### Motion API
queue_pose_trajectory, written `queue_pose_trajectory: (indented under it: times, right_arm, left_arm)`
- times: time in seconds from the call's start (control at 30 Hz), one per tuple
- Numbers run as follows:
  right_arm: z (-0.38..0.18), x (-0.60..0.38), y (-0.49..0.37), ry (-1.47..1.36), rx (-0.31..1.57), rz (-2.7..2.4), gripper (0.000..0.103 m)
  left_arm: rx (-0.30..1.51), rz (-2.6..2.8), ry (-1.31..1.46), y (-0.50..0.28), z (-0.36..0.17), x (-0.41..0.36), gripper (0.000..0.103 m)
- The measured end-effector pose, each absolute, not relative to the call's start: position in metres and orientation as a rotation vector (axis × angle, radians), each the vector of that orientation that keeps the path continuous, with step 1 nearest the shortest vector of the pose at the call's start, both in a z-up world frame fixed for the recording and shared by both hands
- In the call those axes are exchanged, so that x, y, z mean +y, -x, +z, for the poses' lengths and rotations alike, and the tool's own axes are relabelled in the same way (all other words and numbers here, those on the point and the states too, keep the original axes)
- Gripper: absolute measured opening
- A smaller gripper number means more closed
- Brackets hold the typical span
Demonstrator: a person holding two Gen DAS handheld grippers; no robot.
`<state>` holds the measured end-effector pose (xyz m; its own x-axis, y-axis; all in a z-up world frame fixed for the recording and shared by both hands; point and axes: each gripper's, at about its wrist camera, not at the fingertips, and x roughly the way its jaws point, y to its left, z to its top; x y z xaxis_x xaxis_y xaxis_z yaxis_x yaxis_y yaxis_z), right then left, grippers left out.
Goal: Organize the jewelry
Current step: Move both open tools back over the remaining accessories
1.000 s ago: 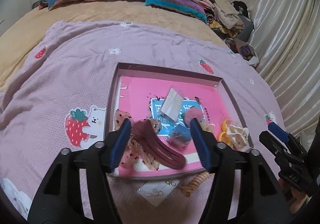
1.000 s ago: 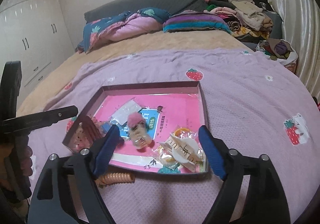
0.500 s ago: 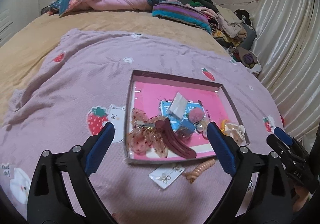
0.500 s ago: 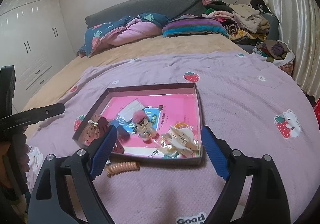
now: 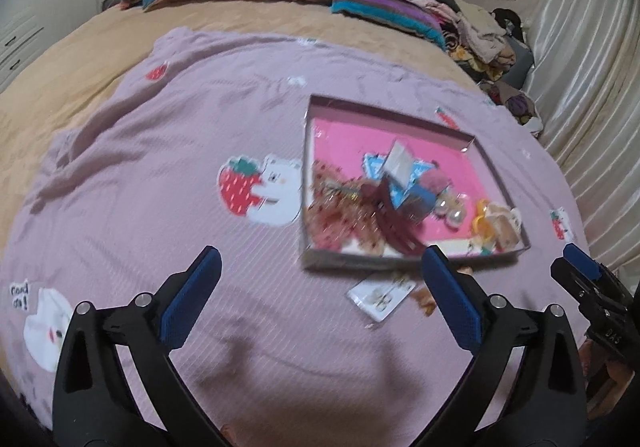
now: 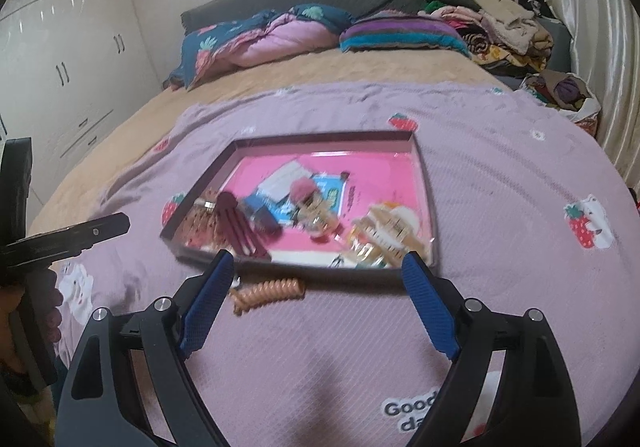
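Observation:
A shallow box with a pink floor lies on the purple blanket and holds several hair pieces: a maroon claw clip, a dotted bow, a pink pom-pom tie, a cream claw clip. An orange coil hair tie and a white earring card lie on the blanket in front of the box. My left gripper is open and empty, short of the box. My right gripper is open and empty, just behind the coil tie.
The purple blanket covers a tan bed. Folded quilts and pillows lie at the head. A clothes pile and curtains stand on the right, white wardrobes on the left.
Both grippers have pulled back from the box. The left one has opened wide, left the maroon claw clip in the box, and swung left.

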<state>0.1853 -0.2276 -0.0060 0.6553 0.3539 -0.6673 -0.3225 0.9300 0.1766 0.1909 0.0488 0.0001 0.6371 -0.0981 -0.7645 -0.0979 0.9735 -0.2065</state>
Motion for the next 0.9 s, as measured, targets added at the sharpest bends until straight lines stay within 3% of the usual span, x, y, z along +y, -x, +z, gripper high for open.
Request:
queue_pose_trajectory:
  times: [0.57,0.83,0.9]
  right_arm:
    - [-0.076,-0.18,-0.201,0.019,0.924,0.468,0.085]
    - [-0.094,-0.154,-0.217,0.068,0.928,0.511,0.084]
    - [-0.096,-0.154,-0.218,0.064,0.916,0.517,0.072]
  left_arm:
    - [0.991,-0.068,0.152,-0.177,-0.045,0.04,0.093]
    - [1.047,-0.144,0.175,-0.186,-0.058,0.028,0.083]
    - [1.063,-0.158,0.174,-0.191,-0.062,0.023,0.074]
